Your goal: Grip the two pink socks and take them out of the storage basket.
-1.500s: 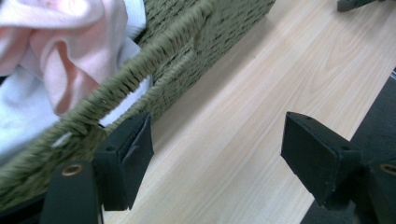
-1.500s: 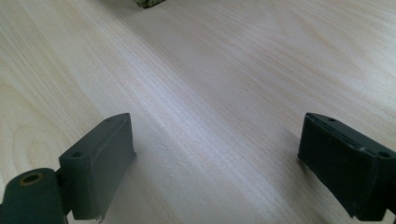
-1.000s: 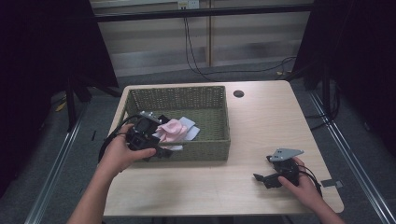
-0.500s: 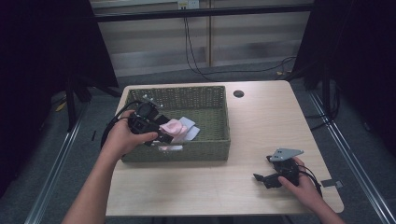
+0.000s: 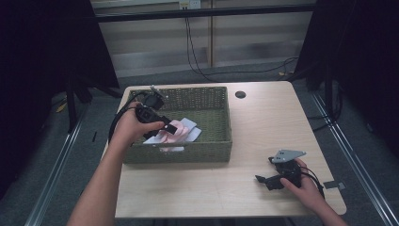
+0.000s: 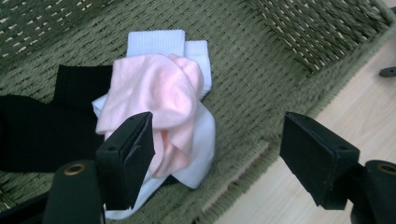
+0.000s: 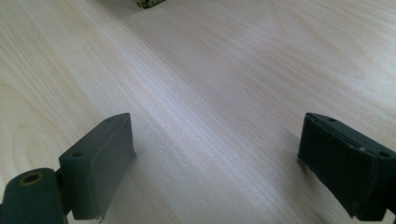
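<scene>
Pink sock [image 6: 161, 93] lies bunched on a white sock [image 6: 196, 140] in the woven basket [image 5: 207, 146], left half, near the front wall; a black sock [image 6: 42, 126] sits beside them on the basket floor. Near edge of the surface [image 5: 263, 117]: right hand-held gripper [image 5: 266, 180] rests on bare wood at the right front, jaws wide apart, nothing between them, well apart from the basket. Farther in: left hand-held gripper [image 5: 165, 129] hovers over the basket's left side, jaws wide, nothing held; in the left gripper view one jaw overlaps the pink sock's edge, contact unclear. Small dark round hole [image 5: 240, 94] near the far edge.
</scene>
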`<action>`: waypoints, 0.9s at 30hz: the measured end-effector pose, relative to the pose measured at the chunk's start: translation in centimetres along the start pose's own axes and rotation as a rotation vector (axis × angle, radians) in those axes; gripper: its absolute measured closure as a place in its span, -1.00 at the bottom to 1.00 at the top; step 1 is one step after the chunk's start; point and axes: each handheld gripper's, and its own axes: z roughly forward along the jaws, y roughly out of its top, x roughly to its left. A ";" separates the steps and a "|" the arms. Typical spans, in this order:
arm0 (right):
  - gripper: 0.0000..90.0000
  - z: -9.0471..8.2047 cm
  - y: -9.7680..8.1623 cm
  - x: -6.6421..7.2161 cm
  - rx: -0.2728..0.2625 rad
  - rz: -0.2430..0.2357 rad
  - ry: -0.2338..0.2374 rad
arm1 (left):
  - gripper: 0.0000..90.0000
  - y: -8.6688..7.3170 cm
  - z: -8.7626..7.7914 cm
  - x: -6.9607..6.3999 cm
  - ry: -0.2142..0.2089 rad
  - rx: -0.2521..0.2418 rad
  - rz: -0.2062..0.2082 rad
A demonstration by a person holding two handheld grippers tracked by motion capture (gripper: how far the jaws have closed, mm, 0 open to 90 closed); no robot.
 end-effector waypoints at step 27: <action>-0.78 0.0 0.0 0.0 0.000 0.000 0.000 | -0.27 1.2 4.6 4.6 0.063 0.059 -0.109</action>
